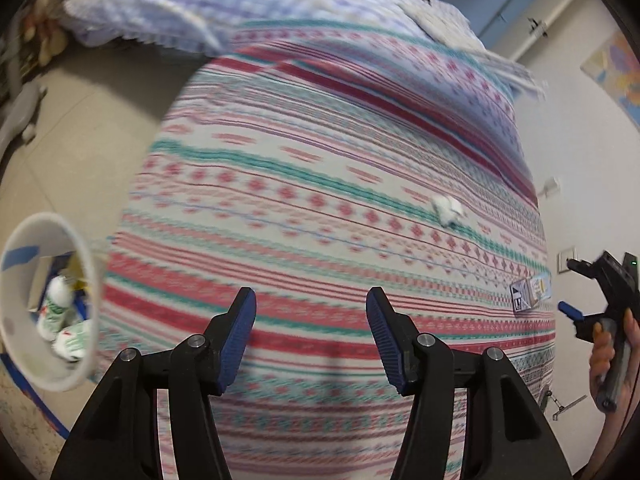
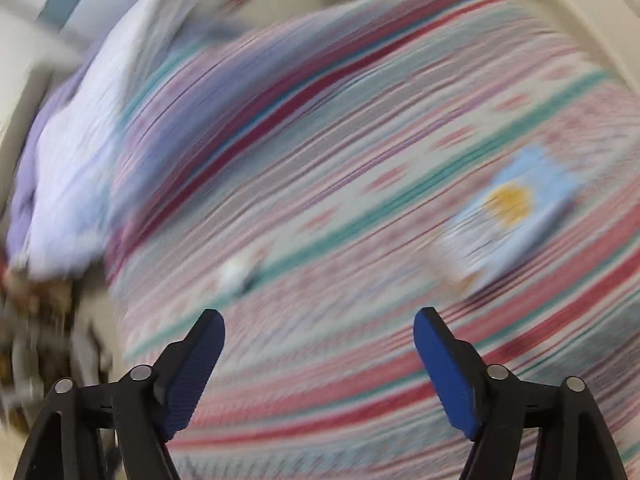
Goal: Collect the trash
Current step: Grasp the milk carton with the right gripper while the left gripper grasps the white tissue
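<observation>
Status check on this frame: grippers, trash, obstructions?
Left gripper open, empty. Right gripper open, empty. Crumpled tissue and small carton on striped bedspread; white bin alongside. Nothing blocking.

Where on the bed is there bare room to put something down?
The striped bedspread is bare ahead of the left claw, up to the crumpled tissue. It is crowded at the right edge by the small carton and the right claw, and at the head by pillows.

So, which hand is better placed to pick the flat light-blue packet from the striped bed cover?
Probably right: the flat light-blue packet lies just ahead of the open, empty right gripper.
</observation>
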Available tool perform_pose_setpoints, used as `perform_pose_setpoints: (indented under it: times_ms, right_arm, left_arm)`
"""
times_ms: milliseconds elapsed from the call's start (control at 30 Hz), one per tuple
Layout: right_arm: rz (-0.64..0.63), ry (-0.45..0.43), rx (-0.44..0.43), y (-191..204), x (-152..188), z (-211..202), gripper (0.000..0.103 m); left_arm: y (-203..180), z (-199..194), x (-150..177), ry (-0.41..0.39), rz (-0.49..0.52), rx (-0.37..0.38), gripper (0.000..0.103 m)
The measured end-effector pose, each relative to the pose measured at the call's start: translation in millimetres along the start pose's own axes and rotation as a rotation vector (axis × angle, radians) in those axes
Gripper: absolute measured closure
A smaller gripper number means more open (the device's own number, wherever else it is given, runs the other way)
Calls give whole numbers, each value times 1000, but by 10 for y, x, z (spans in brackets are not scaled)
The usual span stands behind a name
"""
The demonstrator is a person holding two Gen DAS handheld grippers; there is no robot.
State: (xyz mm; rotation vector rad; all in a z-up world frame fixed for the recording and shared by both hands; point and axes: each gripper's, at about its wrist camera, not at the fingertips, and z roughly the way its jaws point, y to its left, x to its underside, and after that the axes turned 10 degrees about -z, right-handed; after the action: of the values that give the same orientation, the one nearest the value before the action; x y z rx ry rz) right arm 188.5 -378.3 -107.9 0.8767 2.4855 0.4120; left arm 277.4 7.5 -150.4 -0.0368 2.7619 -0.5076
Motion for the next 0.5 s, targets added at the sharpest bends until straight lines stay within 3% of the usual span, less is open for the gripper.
perform_pose_setpoints:
  times_ms: [200,333,433,500]
  right_arm:
    - [279,21,39,-938,-248,253,18]
    - [433,56,37,-1267,-224,542,18]
    - [415,94,40,-1220,-222,767,17]
    - [289,94,104,-1057,-293,775,32]
  left_arm:
    - [-559,216,109,9,74,-6,43]
    - [-784,319,60,-26,135,-45,43]
    - [-975,436,-14,-65,189,-69,43]
    - [-1150,556,-42,-85,243,-76,43]
